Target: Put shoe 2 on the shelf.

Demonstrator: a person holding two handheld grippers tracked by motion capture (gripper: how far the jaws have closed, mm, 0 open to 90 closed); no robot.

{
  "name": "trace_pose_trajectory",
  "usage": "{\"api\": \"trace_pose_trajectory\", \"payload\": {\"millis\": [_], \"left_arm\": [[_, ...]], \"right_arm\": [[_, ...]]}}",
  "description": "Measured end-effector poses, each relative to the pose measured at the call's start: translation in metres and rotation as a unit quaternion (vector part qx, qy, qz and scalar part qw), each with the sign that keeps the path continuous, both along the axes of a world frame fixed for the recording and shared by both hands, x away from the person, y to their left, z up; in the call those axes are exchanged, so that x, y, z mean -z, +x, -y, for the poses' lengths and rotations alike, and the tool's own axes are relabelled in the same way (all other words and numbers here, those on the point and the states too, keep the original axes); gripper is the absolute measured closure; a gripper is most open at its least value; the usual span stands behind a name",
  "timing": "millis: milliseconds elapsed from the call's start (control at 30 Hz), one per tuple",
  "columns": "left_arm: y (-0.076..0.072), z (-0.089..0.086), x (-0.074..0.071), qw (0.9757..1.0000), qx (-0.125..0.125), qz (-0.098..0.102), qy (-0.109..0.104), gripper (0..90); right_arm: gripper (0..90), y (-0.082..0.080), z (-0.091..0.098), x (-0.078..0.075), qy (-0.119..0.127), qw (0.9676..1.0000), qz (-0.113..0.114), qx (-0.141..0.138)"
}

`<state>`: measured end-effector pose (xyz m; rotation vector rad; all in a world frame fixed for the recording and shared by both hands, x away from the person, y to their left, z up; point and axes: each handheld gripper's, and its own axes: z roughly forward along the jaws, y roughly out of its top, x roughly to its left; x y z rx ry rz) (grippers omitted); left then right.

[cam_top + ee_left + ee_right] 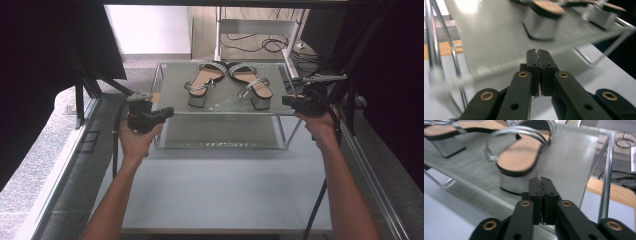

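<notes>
Two sandals with tan insoles, silver straps and silver block heels stand side by side on the top glass shelf [225,106] of a small metal rack. The left sandal [201,82] [541,25] lies nearest my left gripper [169,111] [538,51], which is shut with nothing in it just off the shelf's front left corner. The right sandal [255,86] [517,157] has its heel close in front of my right gripper [286,100] [539,179]. That gripper is also shut and holds nothing, by the shelf's front right corner.
The rack has a lower shelf [220,132] and thin metal posts [606,177]. It stands on a pale table [220,190]. Cables [260,45] lie on the floor beyond. Dark curtains hang at both sides.
</notes>
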<state>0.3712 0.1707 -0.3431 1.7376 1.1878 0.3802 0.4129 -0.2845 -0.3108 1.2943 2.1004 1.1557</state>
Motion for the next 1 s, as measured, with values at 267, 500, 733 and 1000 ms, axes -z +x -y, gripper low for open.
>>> {"api": "trace_pose_trajectory", "payload": {"millis": [267, 500, 733, 1000], "left_arm": [[0.048, 0.014, 0.001, 0.9997, -0.018, -0.016, 0.002, 90.0], [0.073, 0.023, 0.011, 0.999, -0.023, -0.037, 0.003, 90.0], [0.079, 0.042, 0.013, 0.9993, -0.01, -0.037, 0.001, 90.0], [0.072, 0.063, 0.011, 0.9989, 0.022, -0.042, -0.007, 90.0]], "right_arm": [[90.0, 0.013, -0.002, 0.013, -0.007, 0.9999, -0.008, 0.01], [90.0, 0.027, -0.017, 0.022, -0.024, 0.9996, -0.007, 0.015], [90.0, 0.034, -0.032, 0.026, -0.025, 0.9996, -0.011, 0.012], [90.0, 0.022, -0.052, 0.025, -0.019, 0.9994, -0.01, -0.028]]}}
